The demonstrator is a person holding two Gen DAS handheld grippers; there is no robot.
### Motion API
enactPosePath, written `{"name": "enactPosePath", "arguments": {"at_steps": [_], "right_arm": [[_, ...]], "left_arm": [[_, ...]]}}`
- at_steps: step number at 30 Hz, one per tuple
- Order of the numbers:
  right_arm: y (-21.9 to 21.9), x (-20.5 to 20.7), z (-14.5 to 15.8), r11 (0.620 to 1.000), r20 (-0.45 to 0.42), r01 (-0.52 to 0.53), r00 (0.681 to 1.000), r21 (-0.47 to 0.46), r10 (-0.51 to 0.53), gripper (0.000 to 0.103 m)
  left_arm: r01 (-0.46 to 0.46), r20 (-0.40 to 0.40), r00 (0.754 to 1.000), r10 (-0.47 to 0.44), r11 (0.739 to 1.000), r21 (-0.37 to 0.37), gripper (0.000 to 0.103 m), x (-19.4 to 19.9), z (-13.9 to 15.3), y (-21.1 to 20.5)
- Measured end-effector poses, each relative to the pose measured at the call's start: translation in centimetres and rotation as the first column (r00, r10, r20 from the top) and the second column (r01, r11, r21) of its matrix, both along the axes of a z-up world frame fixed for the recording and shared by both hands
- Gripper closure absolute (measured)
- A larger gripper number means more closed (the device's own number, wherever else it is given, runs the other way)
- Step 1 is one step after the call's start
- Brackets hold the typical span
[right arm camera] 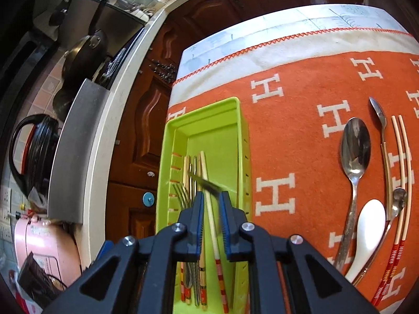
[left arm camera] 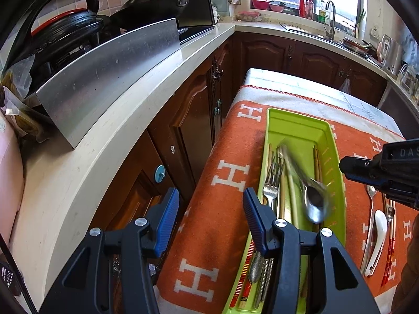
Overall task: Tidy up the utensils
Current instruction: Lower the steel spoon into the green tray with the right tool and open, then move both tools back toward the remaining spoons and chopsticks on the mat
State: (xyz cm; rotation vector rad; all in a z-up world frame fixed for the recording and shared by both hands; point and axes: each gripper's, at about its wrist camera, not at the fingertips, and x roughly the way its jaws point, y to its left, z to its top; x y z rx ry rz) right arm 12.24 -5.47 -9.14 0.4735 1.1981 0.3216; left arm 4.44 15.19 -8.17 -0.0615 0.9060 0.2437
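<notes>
Left wrist view, L to R: left tongs (left arm camera: 210,218) released, blue pads wide apart, nothing between them; one pad hangs over the gap beside the cabinets, the other over the near left rim of the lime-green tray (left arm camera: 337,183). Tray is long, narrow, slotted along its sides, sitting lengthwise on the desk w/ orange cloth (left arm camera: 222,235) patterned in white H's. Inside it: fork (left arm camera: 271,183), pale chopsticks w/ red-striped ends, textured metal handles, and a steel spoon (left arm camera: 313,204), motion-blurred, lying slanted across the rest, bowl toward camera. Right of tray, on the cloth: white ceramic spoon (left arm camera: 377,240) among metal spoons and striped chopsticks. Right tongs (left arm camera: 366,168) enter from the right edge above that spot.

Right wrist view, L to R: tray (right arm camera: 209,133) w/ forks and chopsticks bunched at its left side. Right tongs (right arm camera: 211,209) only slightly parted, over the tray; blurred spoon handle (right arm camera: 207,183) shows just past the tips, not pinched — pads look clear of it. Well apart to the right on the cloth: big steel spoon (right arm camera: 354,154), white ceramic spoon (right arm camera: 366,233), small teaspoon (right arm camera: 399,198), thin pointed spoon (right arm camera: 378,112), pair of chopsticks (right arm camera: 403,183) w/ red-orange striped ends.
</notes>
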Motion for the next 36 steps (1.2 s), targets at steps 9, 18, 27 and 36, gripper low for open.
{"name": "enactPosePath", "arguments": {"at_steps": [9, 18, 27, 36], "right_arm": [[0.1, -2.1, 1.9, 0.994, 0.101, -0.059, 0.993, -0.094, 0.069, 0.089], [-2.3, -3.9, 2.2, 0.978, 0.143, -0.062, 0.985, -0.198, 0.091, 0.089], [-6.5, -6.1, 2.9, 0.963, 0.199, -0.02, 0.977, -0.268, 0.076, 0.089], [-10.8, -7.7, 2.9, 0.949, 0.246, 0.044, 0.969, -0.312, 0.036, 0.089]], "left_arm": [[0.018, 0.018, 1.0, -0.018, 1.0, 0.001, 0.054, -0.9, 0.9, -0.7], [0.055, 0.013, 0.998, -0.055, 0.998, -0.002, 0.052, -1.7, 1.3, -2.3], [0.149, 0.011, 0.989, -0.149, 0.989, -0.015, 0.05, -2.2, 1.8, -5.9], [0.251, 0.009, 0.968, -0.251, 0.964, -0.085, 0.05, -1.9, 1.9, -9.8]]}}
